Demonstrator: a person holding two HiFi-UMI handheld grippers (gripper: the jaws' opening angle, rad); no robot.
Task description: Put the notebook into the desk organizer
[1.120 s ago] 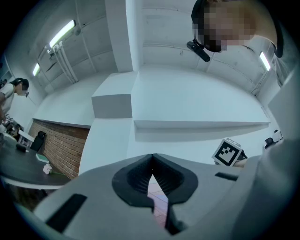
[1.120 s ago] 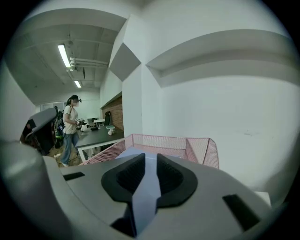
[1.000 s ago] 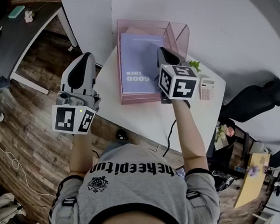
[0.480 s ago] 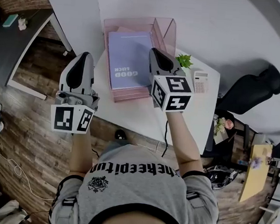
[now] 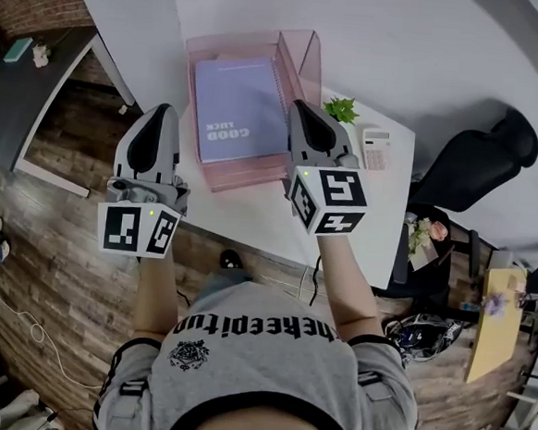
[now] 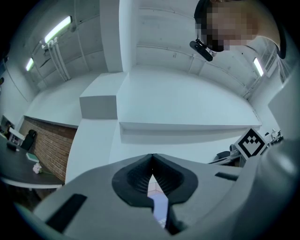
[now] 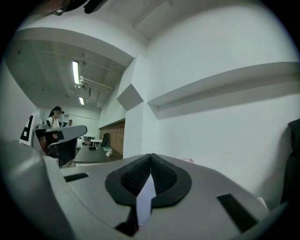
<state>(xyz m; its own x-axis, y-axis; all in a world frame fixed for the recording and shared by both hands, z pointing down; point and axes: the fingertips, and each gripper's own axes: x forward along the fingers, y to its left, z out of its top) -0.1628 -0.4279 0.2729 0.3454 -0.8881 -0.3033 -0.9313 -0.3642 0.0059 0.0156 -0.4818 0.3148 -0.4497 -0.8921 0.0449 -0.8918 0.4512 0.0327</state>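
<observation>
From my station I see both tongs clenched and empty. In the left gripper view, the left gripper (image 6: 151, 159) has its ribbed pads meeting at the tips with nothing pinched between them. A thin slit lower down lets a strip of pale purple and pink show through from behind. The right gripper (image 7: 150, 157) reads the same in its own view: the pads are pressed together, and only a sliver of white shows below them. In the head view, the notebook (image 5: 240, 110) lies flat inside the desk organizer (image 5: 244, 174), a pink see-through tray at the far left of the white desk (image 5: 250, 219). The purple cover faces up, with the words "GOOD LUCK" printed near its front edge. It fills the wide compartment, while the narrow one along the tray's right side looks bare from here. The left gripper (image 5: 162, 108) hangs off the desk's left edge above the wooden floor (image 5: 54, 239), just beside the tray and not touching it. The right gripper (image 5: 300, 105) hovers over the desk at the tray's right side, between the tray and a small green plant (image 5: 340, 108). A white calculator (image 5: 376, 147) lies just right of the plant, and a black chair (image 5: 477, 166) stands past the desk's right end.
</observation>
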